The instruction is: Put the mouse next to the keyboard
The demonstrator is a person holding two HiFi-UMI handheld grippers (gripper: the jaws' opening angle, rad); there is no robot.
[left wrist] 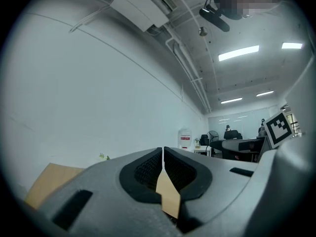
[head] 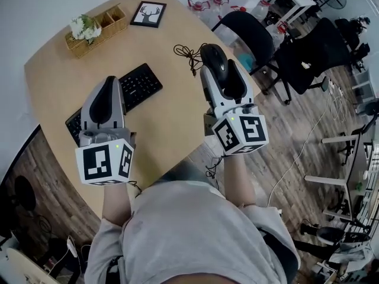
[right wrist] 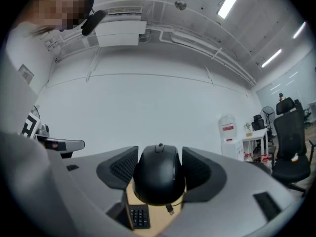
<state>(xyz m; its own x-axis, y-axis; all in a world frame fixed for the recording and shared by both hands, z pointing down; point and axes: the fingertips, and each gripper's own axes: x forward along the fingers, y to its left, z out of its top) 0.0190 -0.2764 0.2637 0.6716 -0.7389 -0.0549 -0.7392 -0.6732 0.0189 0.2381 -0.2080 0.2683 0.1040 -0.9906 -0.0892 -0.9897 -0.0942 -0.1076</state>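
The right gripper (right wrist: 159, 168) is clamped on a glossy black computer mouse (right wrist: 158, 179), 1 jaw on each flank. In the head view the mouse sits upper centre, over the right part of the round light-wood table (head: 172, 123). Its tangled black cable (head: 188, 55) is just to its left. The left gripper (left wrist: 163, 163) has its 2 jaws pressed together, empty, at lower left over the black keyboard (head: 142, 84), which is well apart from the mouse. At right in the right gripper view, a white dispenser (right wrist: 228, 132) bears a red label too small to read.

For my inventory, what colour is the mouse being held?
Black: the mouse shows best in the right gripper view.
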